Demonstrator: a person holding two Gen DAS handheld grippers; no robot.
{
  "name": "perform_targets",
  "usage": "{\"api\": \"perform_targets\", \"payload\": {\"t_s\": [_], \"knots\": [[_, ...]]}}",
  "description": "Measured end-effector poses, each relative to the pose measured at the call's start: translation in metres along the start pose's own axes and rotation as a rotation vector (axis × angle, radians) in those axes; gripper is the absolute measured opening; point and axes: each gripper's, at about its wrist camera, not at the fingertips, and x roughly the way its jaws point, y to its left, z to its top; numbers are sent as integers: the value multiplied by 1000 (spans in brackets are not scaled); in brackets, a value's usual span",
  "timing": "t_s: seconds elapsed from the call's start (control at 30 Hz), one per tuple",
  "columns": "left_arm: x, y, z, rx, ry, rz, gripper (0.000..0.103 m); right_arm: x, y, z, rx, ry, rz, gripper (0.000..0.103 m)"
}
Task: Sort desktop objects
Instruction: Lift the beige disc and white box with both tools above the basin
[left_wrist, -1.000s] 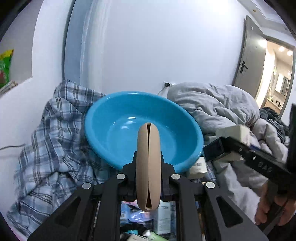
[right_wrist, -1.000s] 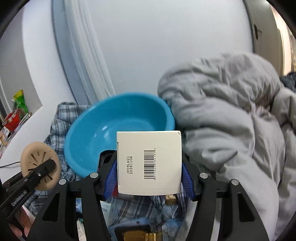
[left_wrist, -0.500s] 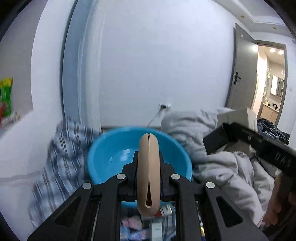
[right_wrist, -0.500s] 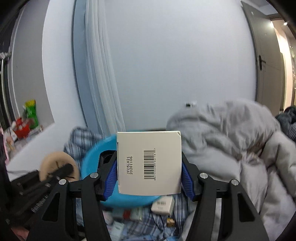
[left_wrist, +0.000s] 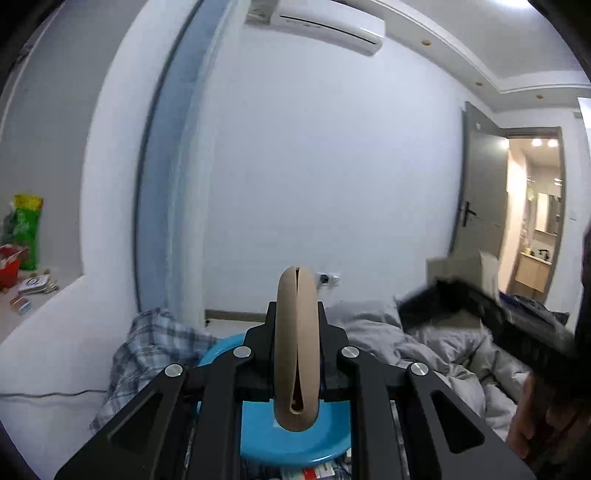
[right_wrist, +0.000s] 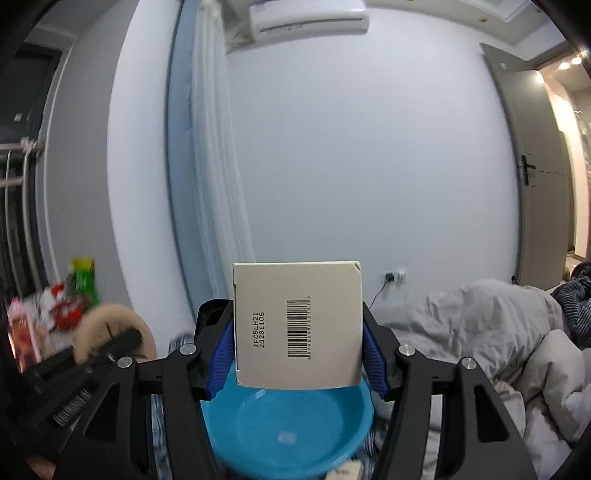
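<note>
My left gripper (left_wrist: 296, 350) is shut on a flat round beige disc (left_wrist: 296, 343), held edge-on above the blue basin (left_wrist: 280, 439). My right gripper (right_wrist: 297, 354) is shut on a white box with a barcode (right_wrist: 297, 325), held upright above the same blue basin (right_wrist: 291, 432). The left gripper with the disc (right_wrist: 110, 332) shows blurred at the left of the right wrist view. The right gripper and its box (left_wrist: 458, 291) show blurred at the right of the left wrist view.
A plaid cloth (left_wrist: 147, 354) lies left of the basin and a grey duvet (right_wrist: 491, 343) right of it. Small boxes (right_wrist: 347, 470) lie in front of the basin. Snack packets (left_wrist: 22, 236) sit on a ledge at the left. The white wall stands behind.
Both grippers have risen and tilted up with their loads. The basin has dropped low in both views and the wall and air conditioner fill the upper part.
</note>
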Motion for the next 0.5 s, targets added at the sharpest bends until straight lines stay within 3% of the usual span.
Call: {"api": "perform_targets", "payload": {"t_s": [0.03, 0.13, 0.33, 0.5], "knots": [[-3, -2, 2, 18, -9, -1, 17, -3, 1, -7, -29, -2, 10, 58], [-2, -6, 2, 57, -23, 20, 17, -7, 2, -23, -79, -30, -68, 58], [12, 9, -12, -50, 2, -3, 17, -1, -4, -27, -47, -62, -72, 58], [27, 17, -17, -33, 27, 2, 17, 0, 5, -30, -95, -62, -65, 58]]}}
